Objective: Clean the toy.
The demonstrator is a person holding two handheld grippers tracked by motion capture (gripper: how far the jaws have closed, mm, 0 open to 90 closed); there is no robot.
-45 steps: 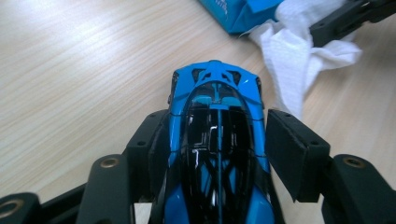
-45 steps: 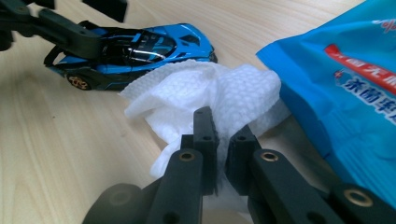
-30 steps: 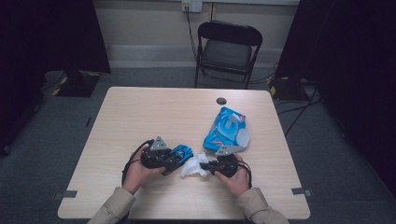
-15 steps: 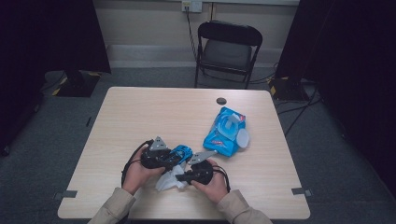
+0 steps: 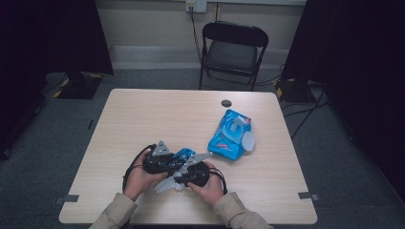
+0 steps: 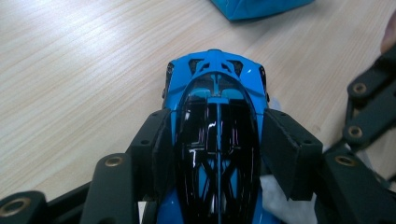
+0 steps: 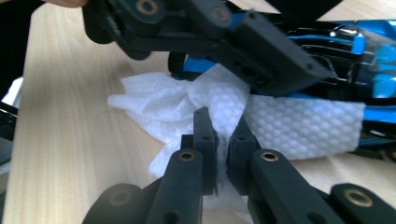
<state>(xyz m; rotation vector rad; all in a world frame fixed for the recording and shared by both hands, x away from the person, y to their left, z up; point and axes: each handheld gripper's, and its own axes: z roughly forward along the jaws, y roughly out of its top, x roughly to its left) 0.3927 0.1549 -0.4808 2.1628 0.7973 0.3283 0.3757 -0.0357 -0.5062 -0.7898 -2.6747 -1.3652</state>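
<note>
A blue toy car (image 6: 217,93) with a glossy black roof sits between the pads (image 6: 159,144) of my left gripper (image 6: 217,135), which is shut on its sides just above the table. In the high view the car (image 5: 185,154) is near the front edge, between both hands. My right gripper (image 7: 222,135) is shut on a white wet wipe (image 7: 299,128). The wipe is pressed against the underside of the car (image 7: 369,51), just below the left gripper's jaw. Part of the wipe (image 5: 165,185) hangs toward the table.
A blue pack of wet wipes (image 5: 230,135) with its white lid flipped open lies to the right of the hands. A small dark round disc (image 5: 226,103) rests near the table's far edge. A black folding chair (image 5: 234,47) stands beyond the table (image 5: 143,114).
My right gripper has carried the wipe leftward from beside the pack to the car. The left gripper and the car have stayed in place.
</note>
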